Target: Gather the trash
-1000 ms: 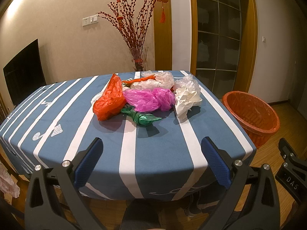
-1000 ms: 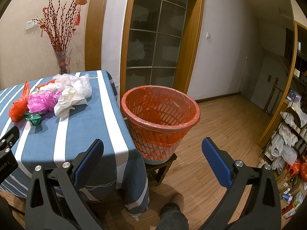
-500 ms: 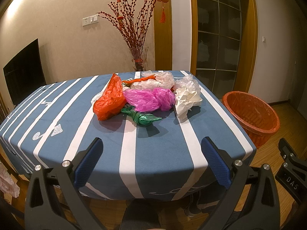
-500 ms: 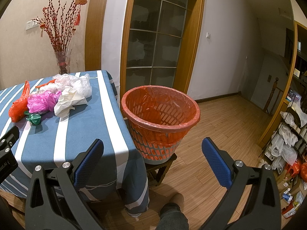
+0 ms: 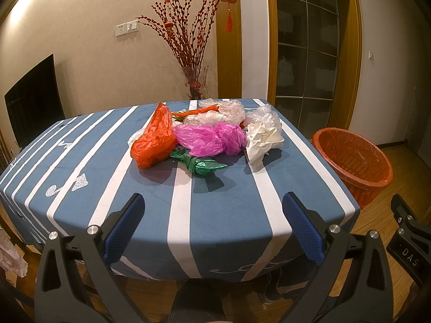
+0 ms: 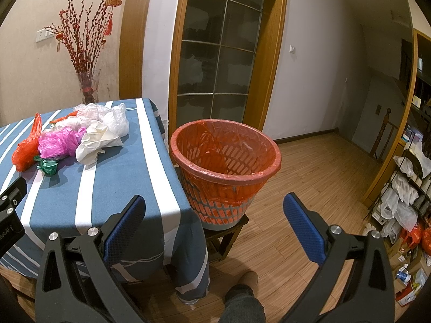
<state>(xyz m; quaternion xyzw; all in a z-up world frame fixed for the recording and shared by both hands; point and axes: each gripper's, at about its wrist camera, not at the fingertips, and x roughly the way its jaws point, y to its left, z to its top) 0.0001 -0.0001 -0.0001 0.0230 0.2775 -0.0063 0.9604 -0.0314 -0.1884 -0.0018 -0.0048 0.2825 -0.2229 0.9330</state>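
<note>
Both grippers, left [image 5: 212, 220] and right [image 6: 214, 220], hung wide and empty; every bag [image 5: 210, 140] lay at twelve o'clock on the table [image 5: 229, 202], and the bin [image 6: 225, 161] held nothing visible.

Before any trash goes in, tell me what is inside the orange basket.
The orange slatted plastic basket holds only a thin orange plastic liner folded over its rim. No trash shows inside; its near inner wall and bottom are hidden.

One orange bag [image 5: 153, 140], one pink bag [image 5: 210, 138], one green bag [image 5: 200, 164], one white paper wad [image 5: 262, 141], one orange basket [image 5: 353, 161], one vase [image 5: 195, 82].
</note>
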